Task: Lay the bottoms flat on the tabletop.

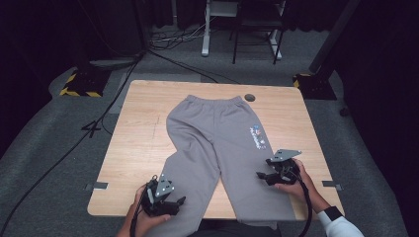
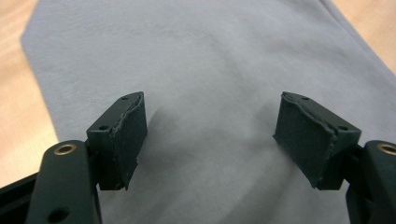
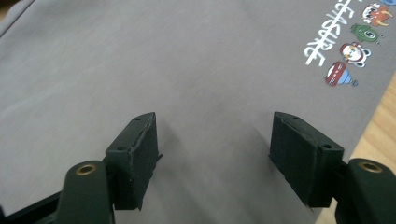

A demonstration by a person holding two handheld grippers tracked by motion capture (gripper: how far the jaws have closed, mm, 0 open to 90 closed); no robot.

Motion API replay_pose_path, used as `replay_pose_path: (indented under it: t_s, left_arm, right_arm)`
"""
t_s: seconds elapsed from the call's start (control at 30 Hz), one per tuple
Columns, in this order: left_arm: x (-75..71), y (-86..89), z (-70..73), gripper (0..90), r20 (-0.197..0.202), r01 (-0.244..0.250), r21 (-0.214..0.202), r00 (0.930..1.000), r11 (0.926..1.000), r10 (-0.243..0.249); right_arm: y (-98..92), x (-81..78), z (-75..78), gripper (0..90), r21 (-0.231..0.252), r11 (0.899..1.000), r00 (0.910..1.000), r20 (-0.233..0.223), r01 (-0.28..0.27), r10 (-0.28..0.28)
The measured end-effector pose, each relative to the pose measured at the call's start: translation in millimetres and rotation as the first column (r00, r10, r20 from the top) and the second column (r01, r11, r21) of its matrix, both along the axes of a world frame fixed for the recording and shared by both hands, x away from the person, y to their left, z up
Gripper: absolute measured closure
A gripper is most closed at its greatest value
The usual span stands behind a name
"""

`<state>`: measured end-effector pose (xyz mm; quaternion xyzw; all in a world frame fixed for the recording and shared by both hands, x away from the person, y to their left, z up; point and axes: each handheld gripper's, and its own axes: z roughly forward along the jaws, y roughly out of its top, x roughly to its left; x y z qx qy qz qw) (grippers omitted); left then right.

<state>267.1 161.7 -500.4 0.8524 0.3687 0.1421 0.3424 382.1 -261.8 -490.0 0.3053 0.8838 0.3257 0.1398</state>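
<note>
Hovering over grey sweatpants (image 1: 217, 143) spread flat mid-table, waistband at 12 o'clock, legs toward 6. Left gripper (image 1: 179, 201) at 7 o'clock and right gripper (image 1: 260, 175) at 4 both have jaws wide, nothing pinched. Better to bite fabric edges cleanly, one layer pair each. Printed logo (image 3: 348, 44) nearby; table (image 1: 138, 143) otherwise unobstructed.

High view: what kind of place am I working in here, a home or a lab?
Probably a lab or recording studio, not a home: a bare wooden table on grey carpet, dark curtains around, cables trailing over the floor, and hazard-striped stand bases at the table's far corners.
</note>
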Motion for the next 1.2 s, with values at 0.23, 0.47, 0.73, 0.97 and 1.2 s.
replay_pose_path:
  t_s: [0.23,0.47,0.73,0.97,1.2]
  left_arm:
    - [-43.0,-12.6,3.2,25.7,-0.002,0.095,0.107,0.9954,0.9896,-0.096]
    - [-28.1,-15.8,13.4,23.4,-0.004,0.102,0.017,0.9948,0.9947,-0.102]
    - [50.5,-44.8,24.5,23.0,0.042,0.102,-0.051,0.9941,0.9935,-0.100]
    - [83.8,-48.4,1.7,23.5,-0.026,0.083,-0.008,0.9962,0.9965,-0.083]
    - [66.8,-24.6,-1.0,23.7,-0.001,0.136,-0.015,0.9907,0.9906,-0.136]
  right_arm:
    - [-11.1,-24.5,-0.1,31.9,0.014,1.000,0.9994,-0.035,-0.003,0.004]
    - [-12.4,-46.4,6.2,33.6,-0.056,0.998,0.9994,-0.021,-0.027,0.026]
    - [38.6,-29.4,14.8,34.1,0.001,0.995,0.9943,0.044,-0.097,0.097]
    - [37.6,-1.7,-0.8,32.1,0.014,0.999,0.9990,-0.016,-0.041,0.042]
    - [-4.4,-3.6,-2.4,30.8,0.035,0.999,0.9990,-0.026,-0.037,0.037]
